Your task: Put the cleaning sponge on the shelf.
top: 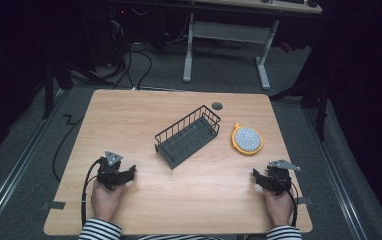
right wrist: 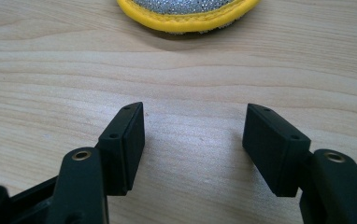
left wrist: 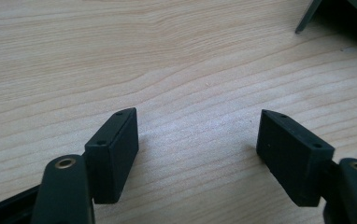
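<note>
The wooden table (top: 144, 115) bore a black wire basket (top: 188, 136), empty, mid-table. Just right of it lay a yellow-rimmed scouring pad (top: 247, 139), untouched. Left gripper (top: 129, 172) and right gripper (top: 257, 176) rested near the table's front edge, jaws spread, holding nothing; apparently nothing was begun.

On the table (top: 129, 115), a wire basket (top: 188, 136) sits mid-table — a round pad (top: 247, 140) just right of it.

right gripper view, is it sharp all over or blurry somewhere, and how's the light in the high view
Right gripper view: the wood grain between the open jaws is crisp, the yellow-rimmed pad softens slightly at the top edge. High view: the table is evenly lit, the floor and room around it fall dark, and the wire basket looks a little grainy.
</note>
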{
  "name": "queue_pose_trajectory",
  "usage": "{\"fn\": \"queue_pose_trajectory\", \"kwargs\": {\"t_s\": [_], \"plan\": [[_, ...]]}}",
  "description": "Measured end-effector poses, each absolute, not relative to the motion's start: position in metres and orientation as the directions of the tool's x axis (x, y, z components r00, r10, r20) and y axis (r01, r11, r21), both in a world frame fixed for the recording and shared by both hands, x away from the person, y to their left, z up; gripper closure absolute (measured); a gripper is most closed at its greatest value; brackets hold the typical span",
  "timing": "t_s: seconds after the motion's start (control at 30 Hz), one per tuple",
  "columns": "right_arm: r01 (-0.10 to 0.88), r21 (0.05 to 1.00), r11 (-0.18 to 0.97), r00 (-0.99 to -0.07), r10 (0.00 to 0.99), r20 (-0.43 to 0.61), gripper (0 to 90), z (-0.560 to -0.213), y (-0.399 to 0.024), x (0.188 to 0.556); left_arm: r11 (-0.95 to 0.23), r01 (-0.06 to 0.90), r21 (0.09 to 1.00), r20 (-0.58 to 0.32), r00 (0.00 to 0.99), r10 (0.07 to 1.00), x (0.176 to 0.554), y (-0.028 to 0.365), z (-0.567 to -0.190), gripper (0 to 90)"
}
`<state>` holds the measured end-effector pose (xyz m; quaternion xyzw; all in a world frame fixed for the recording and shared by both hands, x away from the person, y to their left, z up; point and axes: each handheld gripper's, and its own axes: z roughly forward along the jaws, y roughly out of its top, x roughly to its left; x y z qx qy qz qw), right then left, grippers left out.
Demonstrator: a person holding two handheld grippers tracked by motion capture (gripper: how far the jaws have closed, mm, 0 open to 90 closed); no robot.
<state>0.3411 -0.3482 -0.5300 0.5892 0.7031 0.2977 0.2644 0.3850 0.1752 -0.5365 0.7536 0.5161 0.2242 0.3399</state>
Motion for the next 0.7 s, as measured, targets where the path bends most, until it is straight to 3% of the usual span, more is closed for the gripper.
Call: {"fn": "queue_pose_trajectory", "kwargs": {"t_s": [0.7], "plan": [[0.672, 0.73, 0.129, -0.168, 0.986, -0.019, 38.3, -0.5299, -0.348, 0.3411, -0.229, 0.637, 0.736, -0.036, 0.375, 0.926, 0.3852, 0.177, -0.5349, 28.6]]}}
